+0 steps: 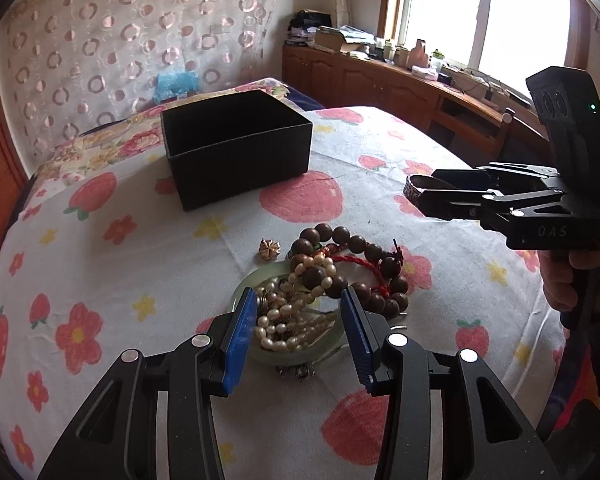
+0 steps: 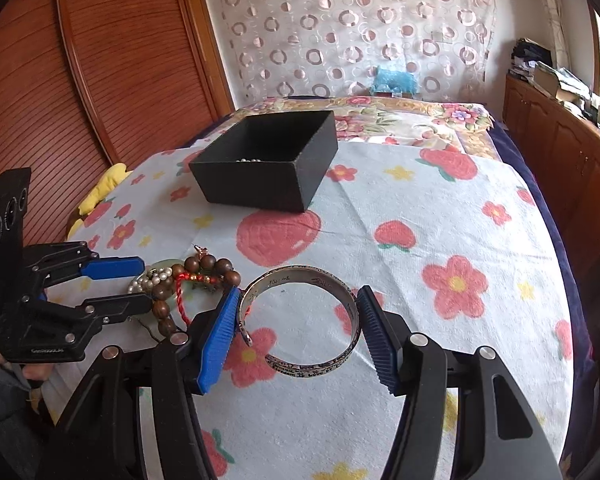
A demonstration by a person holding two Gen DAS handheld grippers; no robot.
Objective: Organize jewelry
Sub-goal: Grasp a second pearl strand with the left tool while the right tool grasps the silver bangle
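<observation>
Now a silver cuff (image 2: 300,320) sits clamped between the right gripper's (image 2: 298,332) blue pads, held above the cloth (image 2: 420,208).
Left gripper (image 1: 298,340) hangs wide open, holding nothing, over the jewelry pile (image 1: 320,288) in a green dish (image 1: 260,354); black box (image 2: 268,160) stands well beyond.

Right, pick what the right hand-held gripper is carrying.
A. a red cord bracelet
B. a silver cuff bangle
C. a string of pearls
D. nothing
B: the right hand-held gripper is closed on the silver cuff bangle, which spans the gap between its blue fingers, above the cloth.
</observation>
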